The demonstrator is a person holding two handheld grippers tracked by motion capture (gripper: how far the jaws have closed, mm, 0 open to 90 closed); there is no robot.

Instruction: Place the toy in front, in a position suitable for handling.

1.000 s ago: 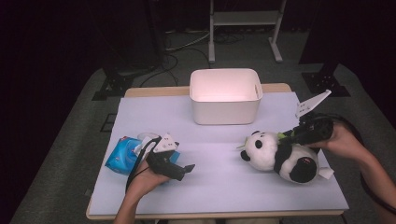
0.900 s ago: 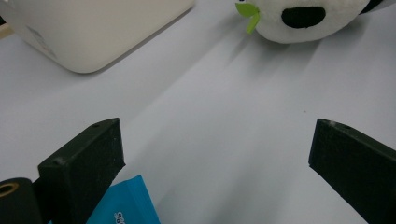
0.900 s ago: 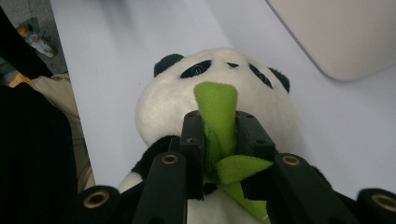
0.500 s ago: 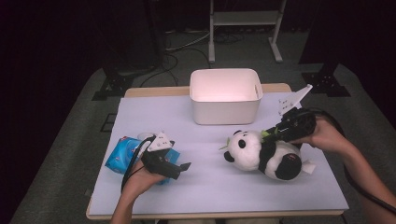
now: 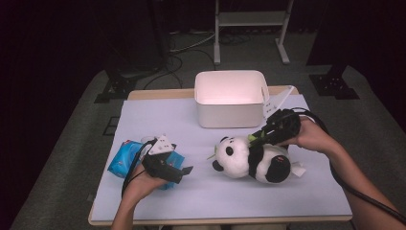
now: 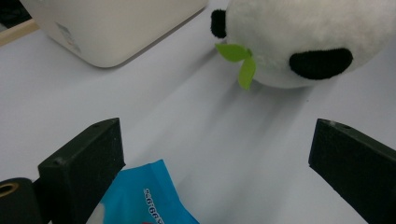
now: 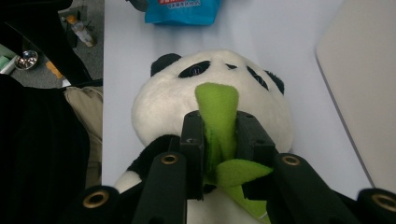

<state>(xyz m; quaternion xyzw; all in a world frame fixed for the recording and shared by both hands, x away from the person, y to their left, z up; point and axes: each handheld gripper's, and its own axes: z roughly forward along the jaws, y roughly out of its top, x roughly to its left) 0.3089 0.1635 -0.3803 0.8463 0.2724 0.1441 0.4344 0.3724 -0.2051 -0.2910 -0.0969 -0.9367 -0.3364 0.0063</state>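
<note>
Here the right tool [image 5: 258, 136] is clamped on the green felt bamboo sprig [image 7: 219, 126] of the plush panda [image 5: 249, 160], its two black jaws pressing the felt from both sides, as the right gripper view shows. The panda lies on its side on the pale bench [image 5: 201, 191], head toward the left tool, just in front of the white storage bin [image 5: 230, 98] and apart from it. The left tool [image 5: 179, 168] stands released, jaws wide with nothing between them, over the blue wipes packet [image 5: 125, 160] near the bench's left edge.
</note>
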